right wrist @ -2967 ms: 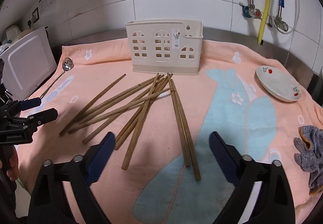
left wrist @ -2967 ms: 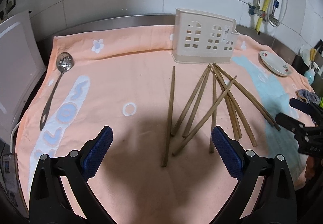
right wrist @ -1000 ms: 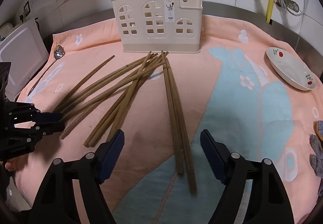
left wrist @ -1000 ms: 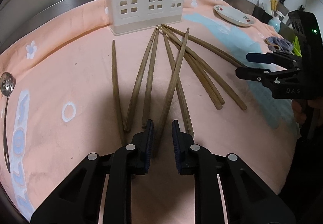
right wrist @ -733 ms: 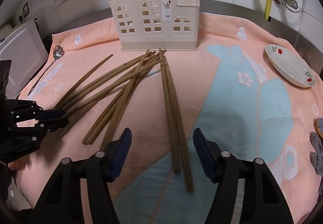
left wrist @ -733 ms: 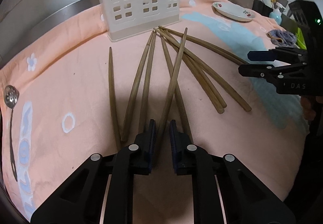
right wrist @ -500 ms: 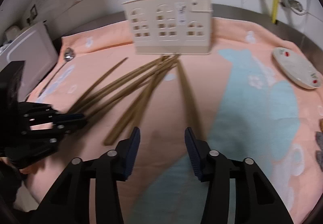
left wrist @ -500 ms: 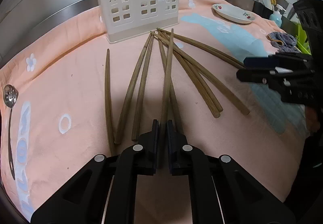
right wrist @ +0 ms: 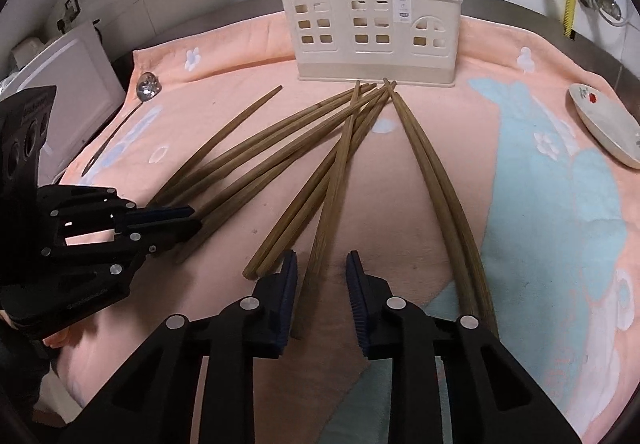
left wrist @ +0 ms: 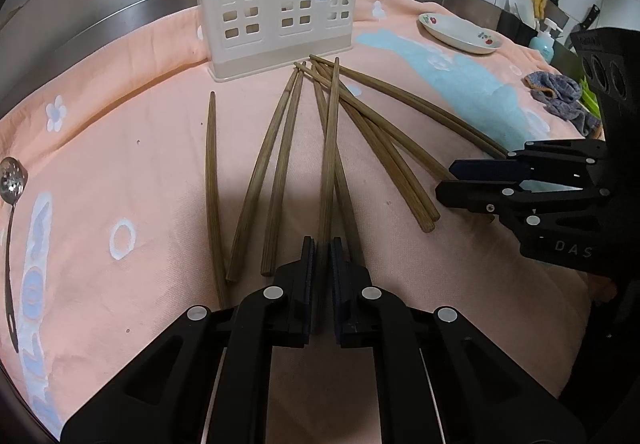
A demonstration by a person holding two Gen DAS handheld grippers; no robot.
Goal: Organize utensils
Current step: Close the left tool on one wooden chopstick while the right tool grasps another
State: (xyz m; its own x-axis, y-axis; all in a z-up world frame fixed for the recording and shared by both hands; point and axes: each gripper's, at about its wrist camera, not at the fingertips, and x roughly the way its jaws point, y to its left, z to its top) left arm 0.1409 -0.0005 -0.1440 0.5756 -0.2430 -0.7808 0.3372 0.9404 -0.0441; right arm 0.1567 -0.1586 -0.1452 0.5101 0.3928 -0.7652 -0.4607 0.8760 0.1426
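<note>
Left gripper point(left wrist: 322, 244) is clamped on one chopstick point(left wrist: 329, 164); right gripper point(right wrist: 322, 264), half-spread, straddles another chopstick point(right wrist: 324, 228) without gripping it.

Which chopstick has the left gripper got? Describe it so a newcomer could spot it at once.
Start at the cream utensil holder at the back of the peach towel; brown chopsticks fan out from its base. The held chopstick runs straight from there into the left gripper. Unlike its neighbours, it lies across another stick and its near end is pinched between the blue pads.

Slotted spoon point(left wrist: 12, 180) handle end at frame edge, plate point(right wrist: 606, 124) cut off by right edge
</note>
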